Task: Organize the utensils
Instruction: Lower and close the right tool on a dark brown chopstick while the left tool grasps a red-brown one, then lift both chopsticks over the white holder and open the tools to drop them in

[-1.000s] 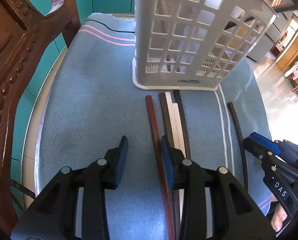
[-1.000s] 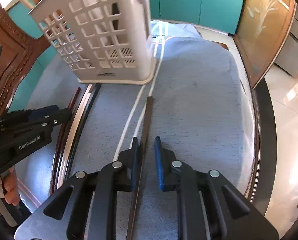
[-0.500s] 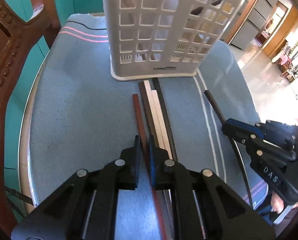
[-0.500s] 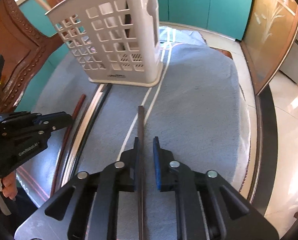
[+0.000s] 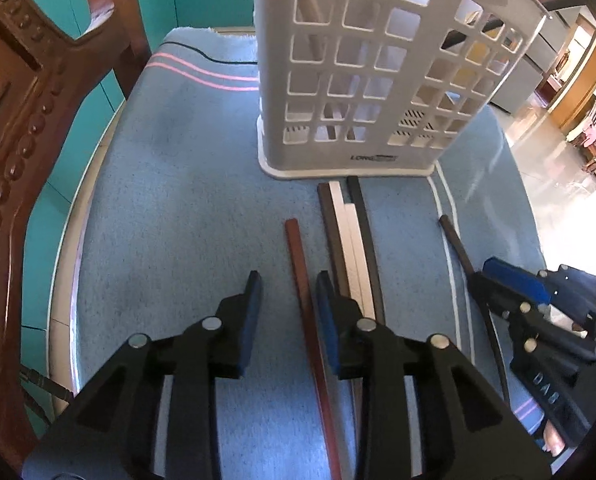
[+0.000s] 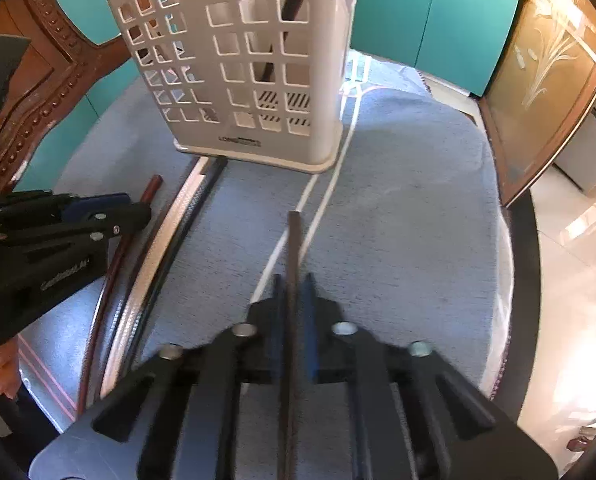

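A white lattice utensil basket (image 5: 378, 72) stands on a blue cloth, with sticks showing inside it; it also shows in the right wrist view (image 6: 254, 60). A reddish-brown chopstick (image 5: 298, 256) lies between the jaws of my left gripper (image 5: 288, 300), which is open, its right pad beside the stick. Dark, white and black chopsticks (image 5: 348, 232) lie side by side just right of it. My right gripper (image 6: 292, 304) is shut on a dark chopstick (image 6: 293, 240) that points toward the basket. The right gripper also shows in the left wrist view (image 5: 514, 280).
A carved wooden chair back (image 5: 26, 128) rises on the left. The cloth-covered table (image 6: 418, 216) ends at a dark rounded edge on the right, with floor beyond. Teal cabinet doors (image 6: 430, 20) stand behind.
My left gripper, shut around the reddish chopstick half a second ago, has opened. My right gripper has closed tighter on the dark chopstick and moved forward toward the basket.
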A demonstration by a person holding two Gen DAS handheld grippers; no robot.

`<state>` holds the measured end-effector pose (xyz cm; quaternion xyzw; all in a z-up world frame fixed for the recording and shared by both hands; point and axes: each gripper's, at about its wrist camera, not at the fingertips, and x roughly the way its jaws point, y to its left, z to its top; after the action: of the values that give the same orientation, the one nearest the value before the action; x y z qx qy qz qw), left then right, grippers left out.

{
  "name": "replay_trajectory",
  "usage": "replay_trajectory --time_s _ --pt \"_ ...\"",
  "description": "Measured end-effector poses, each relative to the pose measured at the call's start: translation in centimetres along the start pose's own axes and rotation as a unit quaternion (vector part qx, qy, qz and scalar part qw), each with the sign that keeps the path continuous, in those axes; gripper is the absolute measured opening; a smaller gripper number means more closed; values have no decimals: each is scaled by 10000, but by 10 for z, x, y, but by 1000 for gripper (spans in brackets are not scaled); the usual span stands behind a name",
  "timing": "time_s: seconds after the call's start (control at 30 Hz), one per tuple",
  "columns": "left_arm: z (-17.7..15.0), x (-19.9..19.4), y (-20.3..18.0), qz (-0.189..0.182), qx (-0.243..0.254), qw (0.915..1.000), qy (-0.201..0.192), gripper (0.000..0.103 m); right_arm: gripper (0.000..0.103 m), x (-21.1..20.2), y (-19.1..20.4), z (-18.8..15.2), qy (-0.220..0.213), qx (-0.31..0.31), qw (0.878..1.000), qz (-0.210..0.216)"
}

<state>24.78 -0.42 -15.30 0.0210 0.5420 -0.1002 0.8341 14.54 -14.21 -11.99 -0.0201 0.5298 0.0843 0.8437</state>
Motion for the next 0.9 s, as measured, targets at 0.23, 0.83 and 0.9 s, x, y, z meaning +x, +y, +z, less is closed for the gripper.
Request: replay_trajectory --time_s 0.23,0.83,0.9 --pt "2 -1 -5 88 -3 9999 -85 10 6 -41 -2 2 -509 155 9981 309" --pt "-16 -218 5 -908 -142 9337 -3459 7 7 -253 -34 53 -2954 481 9482 1063" --pt "-19 -246 3 -986 -184 9191 -3811 7 6 -271 -33 69 -3203 521 9404 1017"
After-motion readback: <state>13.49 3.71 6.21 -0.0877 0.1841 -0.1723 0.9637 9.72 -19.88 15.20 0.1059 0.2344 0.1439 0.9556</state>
